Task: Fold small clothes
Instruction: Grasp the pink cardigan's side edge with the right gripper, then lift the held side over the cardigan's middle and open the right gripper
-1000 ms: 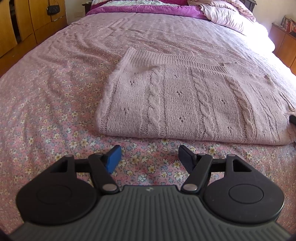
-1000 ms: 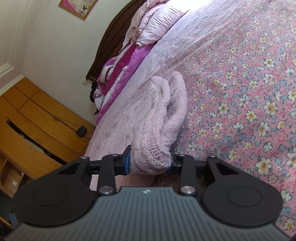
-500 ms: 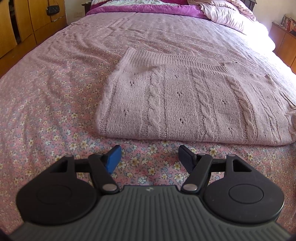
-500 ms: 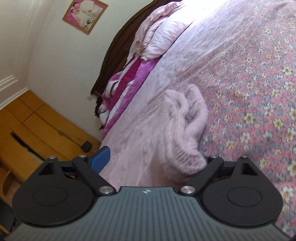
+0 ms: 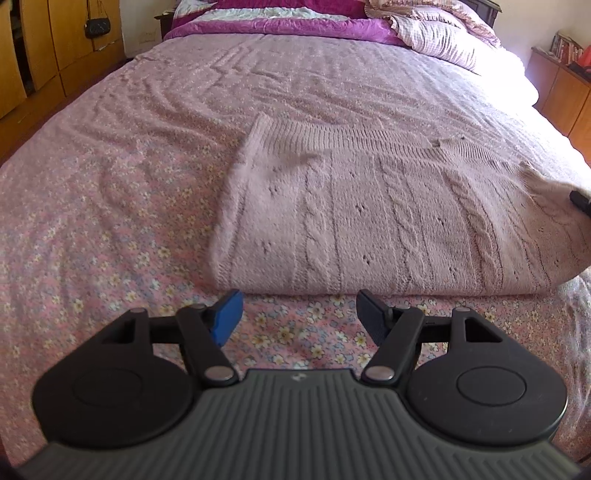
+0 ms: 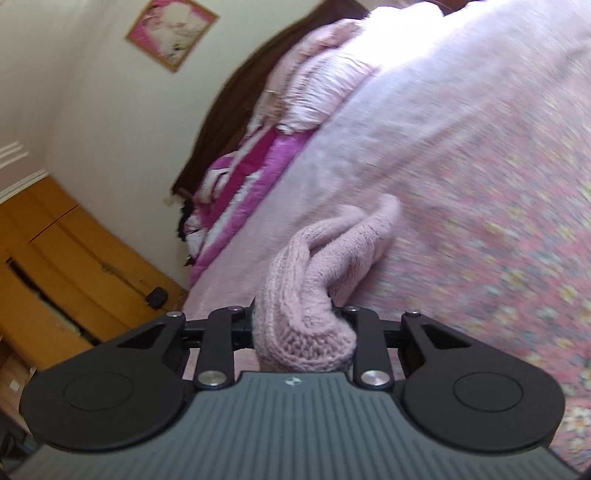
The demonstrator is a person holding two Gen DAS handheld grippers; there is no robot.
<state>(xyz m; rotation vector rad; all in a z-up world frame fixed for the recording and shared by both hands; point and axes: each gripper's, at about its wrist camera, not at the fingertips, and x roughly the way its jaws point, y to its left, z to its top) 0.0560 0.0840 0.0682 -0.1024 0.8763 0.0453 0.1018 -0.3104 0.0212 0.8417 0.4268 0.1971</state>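
Tongs first: my left tongs (image 5: 297,314) hang wide apart with nothing between the blue pads (image 5: 227,316), low over the floral bedspread (image 5: 110,229) and just short of the sweater's near fold. My right tongs (image 6: 299,325) are closing, and a thick bunched roll of the sweater (image 6: 306,306) sits squeezed between them, lifted off the bed; the pads themselves are hidden by the knit.

Past my left tongs the pink cable-knit sweater (image 5: 388,218) lies folded flat in the middle of the bed, its ribbed hem along the far edge and its right end rising toward a dark tip at the frame's edge, which I take to be my right tongs. Beyond it the bedspread runs wrinkled to a magenta quilt (image 5: 295,26) and a checked pillow (image 5: 443,40) at the head. Wooden cupboards (image 5: 48,48) stand on the left, with a small black purse (image 5: 97,26) hanging there.
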